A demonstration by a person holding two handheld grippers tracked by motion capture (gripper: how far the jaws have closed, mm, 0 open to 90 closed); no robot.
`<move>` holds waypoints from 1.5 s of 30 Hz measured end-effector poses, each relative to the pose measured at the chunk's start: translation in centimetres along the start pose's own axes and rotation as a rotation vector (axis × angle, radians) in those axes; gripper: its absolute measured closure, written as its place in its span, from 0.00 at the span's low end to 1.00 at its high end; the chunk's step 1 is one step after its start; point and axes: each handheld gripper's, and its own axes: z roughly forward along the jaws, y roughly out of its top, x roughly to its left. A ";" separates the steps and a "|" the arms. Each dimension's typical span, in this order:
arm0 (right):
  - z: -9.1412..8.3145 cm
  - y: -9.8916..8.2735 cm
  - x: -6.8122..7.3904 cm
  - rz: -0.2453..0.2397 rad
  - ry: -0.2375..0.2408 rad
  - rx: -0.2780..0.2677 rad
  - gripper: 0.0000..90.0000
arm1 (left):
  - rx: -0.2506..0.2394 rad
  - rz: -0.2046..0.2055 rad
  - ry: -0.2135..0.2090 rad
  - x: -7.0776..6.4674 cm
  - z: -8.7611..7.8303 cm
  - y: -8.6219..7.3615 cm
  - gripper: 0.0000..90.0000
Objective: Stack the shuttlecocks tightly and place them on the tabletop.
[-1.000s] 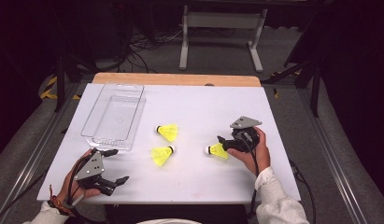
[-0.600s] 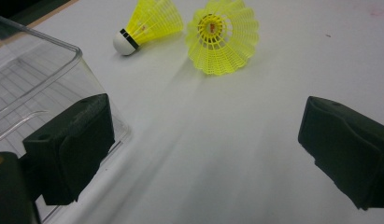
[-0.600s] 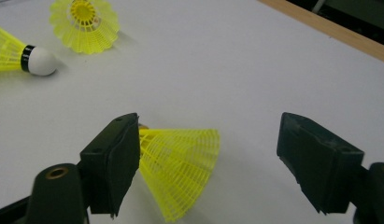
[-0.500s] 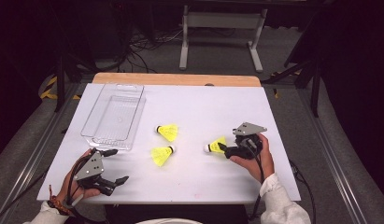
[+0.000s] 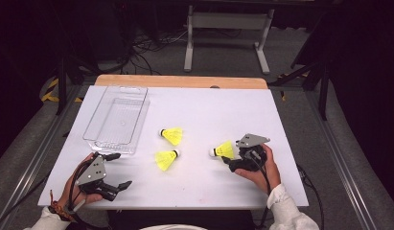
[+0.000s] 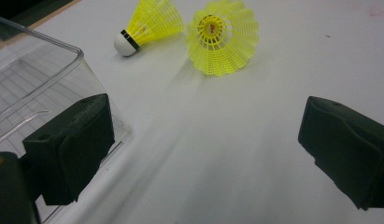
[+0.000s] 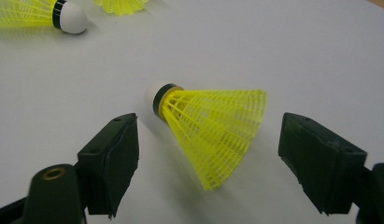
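The right gripper (image 7: 206, 149) has its jaws spread wide around a yellow shuttlecock (image 7: 213, 128) that lies on the white table (image 5: 218, 110), without touching it. The left gripper (image 5: 115, 170) is open too, beside the empty clear tray (image 5: 137, 108).

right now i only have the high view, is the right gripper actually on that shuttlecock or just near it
Observer: Just near it. In the right gripper view the right gripper stands open, with the nearest shuttlecock lying on its side ahead of and between the jaws, neither pad touching it.
Operator: which way is its cork pointing
Observer: Away from the gripper and to that view's left; the open skirt faces the gripper.
Operator: and the left gripper, anything in it
Observer: No. In the left gripper view the left gripper is open over bare table, with one jaw beside the corner of the clear tray.
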 end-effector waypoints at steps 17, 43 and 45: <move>0.8 -1.3 0.8 -0.030 0.011 0.032 0.20 | -0.003 0.000 0.000 0.0 -0.1 0.0 0.05; 0.7 -2.1 0.8 -0.053 0.020 0.007 0.55 | -0.005 0.006 0.003 0.0 -0.2 0.1 0.05; 0.7 -2.1 0.8 -0.063 0.022 0.014 0.61 | -0.004 0.006 0.002 0.0 -0.1 0.1 0.05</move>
